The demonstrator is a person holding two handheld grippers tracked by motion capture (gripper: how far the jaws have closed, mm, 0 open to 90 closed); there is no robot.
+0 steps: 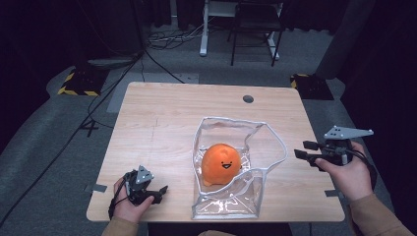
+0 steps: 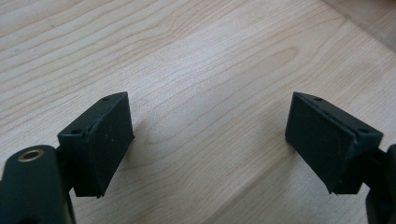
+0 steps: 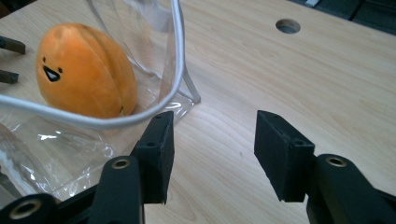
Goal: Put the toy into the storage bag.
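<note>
An orange plush toy (image 1: pixel 221 163) with a small smiling face sits inside a clear plastic bag (image 1: pixel 248 199) with a white rim, in the middle of the wooden table (image 1: pixel 157 128). My left gripper (image 1: pixel 158 191) rests open near the front left edge, a hand's width left of the bag; its jaws stand wide over bare wood (image 2: pixel 210 112). My right gripper (image 1: pixel 301 149) is open just right of the bag's rim, nothing between its jaws. In the right gripper view the plush toy (image 3: pixel 84 70) shows through the bag (image 3: pixel 56 140), whose rim runs just past my right gripper (image 3: pixel 212 149).
A round cable hole (image 1: pixel 248 99) lies in the table's far side. Beyond the table are floor cables (image 1: pixel 167 39), a white desk leg (image 1: pixel 203 29) and a black chair frame (image 1: pixel 253 34). Bare wood spreads left of the bag.
</note>
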